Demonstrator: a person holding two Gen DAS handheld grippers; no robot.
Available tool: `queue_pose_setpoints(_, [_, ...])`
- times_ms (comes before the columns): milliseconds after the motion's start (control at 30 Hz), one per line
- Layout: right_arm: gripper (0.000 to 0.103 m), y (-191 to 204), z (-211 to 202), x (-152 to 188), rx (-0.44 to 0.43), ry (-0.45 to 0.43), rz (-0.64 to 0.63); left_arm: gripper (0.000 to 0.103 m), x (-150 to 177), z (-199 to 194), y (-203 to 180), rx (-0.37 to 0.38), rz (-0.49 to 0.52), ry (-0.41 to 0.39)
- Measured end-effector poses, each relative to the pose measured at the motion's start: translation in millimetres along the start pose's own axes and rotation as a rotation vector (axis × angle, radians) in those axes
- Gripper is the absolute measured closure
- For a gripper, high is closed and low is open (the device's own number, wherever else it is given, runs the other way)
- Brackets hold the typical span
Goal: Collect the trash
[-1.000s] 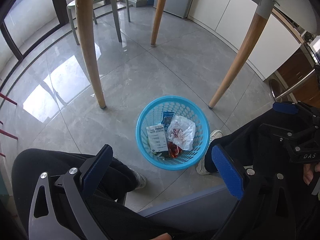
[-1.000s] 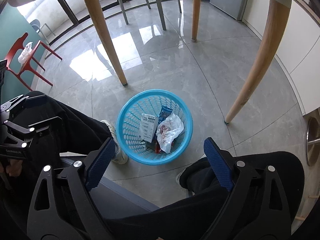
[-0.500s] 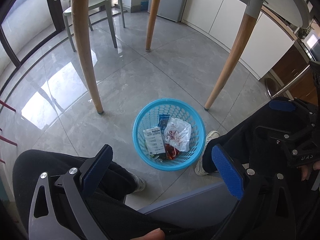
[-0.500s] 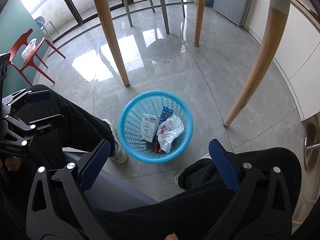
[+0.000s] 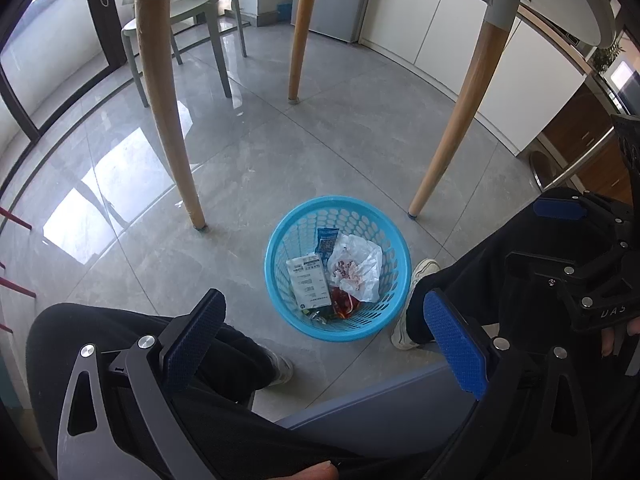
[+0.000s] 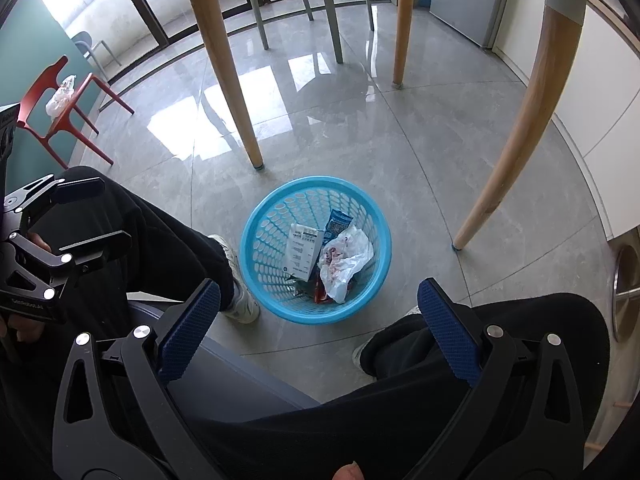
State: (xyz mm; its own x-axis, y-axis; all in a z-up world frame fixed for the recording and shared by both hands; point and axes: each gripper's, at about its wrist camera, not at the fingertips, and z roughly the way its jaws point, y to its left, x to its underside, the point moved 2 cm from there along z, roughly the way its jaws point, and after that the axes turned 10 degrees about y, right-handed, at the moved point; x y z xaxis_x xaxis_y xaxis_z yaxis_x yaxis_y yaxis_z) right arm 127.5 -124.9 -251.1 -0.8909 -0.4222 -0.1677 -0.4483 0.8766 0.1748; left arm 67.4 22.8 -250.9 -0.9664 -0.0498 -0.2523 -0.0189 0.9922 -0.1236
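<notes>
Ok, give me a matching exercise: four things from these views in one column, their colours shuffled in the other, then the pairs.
Things:
1. basket
2. crumpled bag
3. side chair
4. table leg

Colours:
A. red
B. light wood
C. blue
D. white

Pairs: 1-C, 2-D, 3-A, 4-B

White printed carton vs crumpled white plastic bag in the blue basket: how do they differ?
The white printed carton is flat, rectangular, crisp-edged; the crumpled white plastic bag is shapeless and wrinkled. The carton carries printed text; the bag shows reddish stains. Both lie inside the blue perforated plastic basket.
</notes>
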Motion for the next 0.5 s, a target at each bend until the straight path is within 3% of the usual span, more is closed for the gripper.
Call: queue_pose_setpoints(500, [0.008,-2.8,4.1,3.2,-0.038,0.021,0.018,0.006,0.3,4.2,3.4,0.009,-0.014,0.038])
